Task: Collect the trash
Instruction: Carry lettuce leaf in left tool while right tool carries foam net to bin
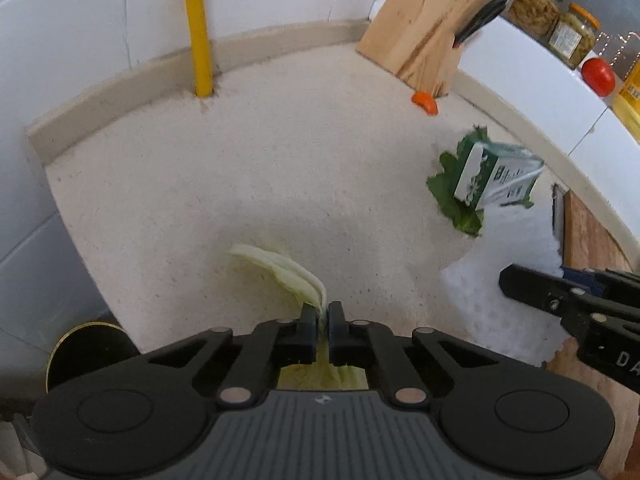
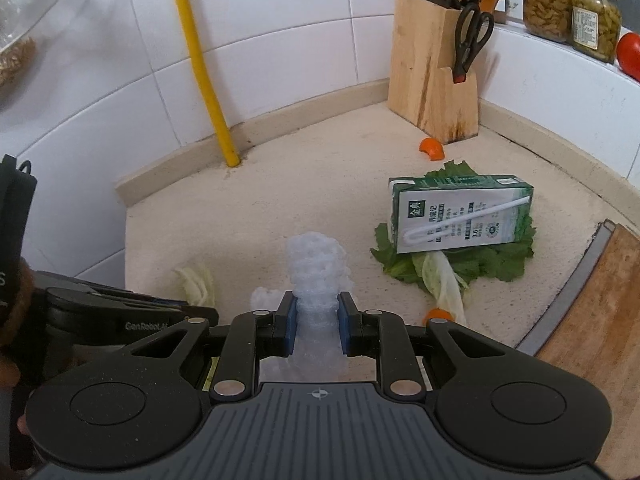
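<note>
My left gripper point(image 1: 323, 312) is shut on a pale cabbage leaf point(image 1: 280, 268) that sticks out ahead of the fingers above the speckled counter point(image 1: 280, 160). My right gripper point(image 2: 318, 308) is shut on a white foam fruit net point(image 2: 318, 264), which stands up between the blue pads. A green milk carton point(image 2: 460, 212) lies on a green lettuce leaf point(image 2: 500, 260) at the right; both show in the left wrist view, carton point(image 1: 496, 176) and leaf point(image 1: 452, 184). Orange peel bits lie near the knife block point(image 2: 432, 148) and beside my right fingers point(image 2: 438, 314).
A wooden knife block point(image 2: 432, 80) with scissors stands in the back corner. A yellow pipe point(image 2: 200, 68) runs down the tiled wall. A wooden cutting board point(image 2: 592, 312) lies at the right. Jars and a tomato point(image 1: 598, 76) sit on the ledge. A dark round bin point(image 1: 84, 352) is at the lower left.
</note>
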The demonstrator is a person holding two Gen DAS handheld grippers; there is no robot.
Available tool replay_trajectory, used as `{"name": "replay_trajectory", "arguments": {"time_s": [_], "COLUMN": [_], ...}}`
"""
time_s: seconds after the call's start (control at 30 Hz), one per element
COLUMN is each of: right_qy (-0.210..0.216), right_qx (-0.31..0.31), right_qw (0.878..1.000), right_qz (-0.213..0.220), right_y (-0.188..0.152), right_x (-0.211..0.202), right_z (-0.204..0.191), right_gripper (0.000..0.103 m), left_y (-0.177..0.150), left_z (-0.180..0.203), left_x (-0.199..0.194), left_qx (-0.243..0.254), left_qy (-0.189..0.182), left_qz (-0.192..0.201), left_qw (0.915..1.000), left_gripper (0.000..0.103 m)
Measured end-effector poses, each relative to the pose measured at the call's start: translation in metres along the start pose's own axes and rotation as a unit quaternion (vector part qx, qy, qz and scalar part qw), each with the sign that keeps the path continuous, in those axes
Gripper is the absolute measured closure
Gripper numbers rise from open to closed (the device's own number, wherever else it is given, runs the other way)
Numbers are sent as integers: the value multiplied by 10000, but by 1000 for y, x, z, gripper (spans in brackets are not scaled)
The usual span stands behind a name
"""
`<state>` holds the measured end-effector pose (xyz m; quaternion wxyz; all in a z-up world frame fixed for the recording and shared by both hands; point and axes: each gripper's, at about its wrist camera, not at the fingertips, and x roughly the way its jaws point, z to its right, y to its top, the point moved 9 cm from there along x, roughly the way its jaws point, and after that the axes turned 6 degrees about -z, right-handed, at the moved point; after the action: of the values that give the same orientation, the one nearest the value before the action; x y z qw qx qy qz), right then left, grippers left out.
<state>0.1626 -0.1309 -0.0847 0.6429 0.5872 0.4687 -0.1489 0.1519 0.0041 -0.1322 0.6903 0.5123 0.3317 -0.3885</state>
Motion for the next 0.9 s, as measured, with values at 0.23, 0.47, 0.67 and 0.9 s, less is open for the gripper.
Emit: {"name": "replay_trajectory", "arguments": {"time_s": [0.23,0.47,0.67,0.9], "right_qy": [155,285,592,1023], "right_qx": [-150,-376,-672,-1069], "right_qw": [9997,9988,9959,9890], "right_qz": [94,105,90,8], "right_y": [4,8,10,10], "right_x": [-5,-1,6,21], "right_z": [-19,-53,-99,-161], "right_gripper": [76,77,77,77], "left_y": [5,-3,-15,-37], "left_z": [-19,-51,-91,-148], "left_x": [-30,-52,-77,-102], "left_qx": [-156,-393,-662,-1105], "left_qy": [-41,44,252,615], "left_qz": [330,513,708,854], "left_qw": [9993,9979,9950,9883], "left_gripper": [101,102,102,102]}}
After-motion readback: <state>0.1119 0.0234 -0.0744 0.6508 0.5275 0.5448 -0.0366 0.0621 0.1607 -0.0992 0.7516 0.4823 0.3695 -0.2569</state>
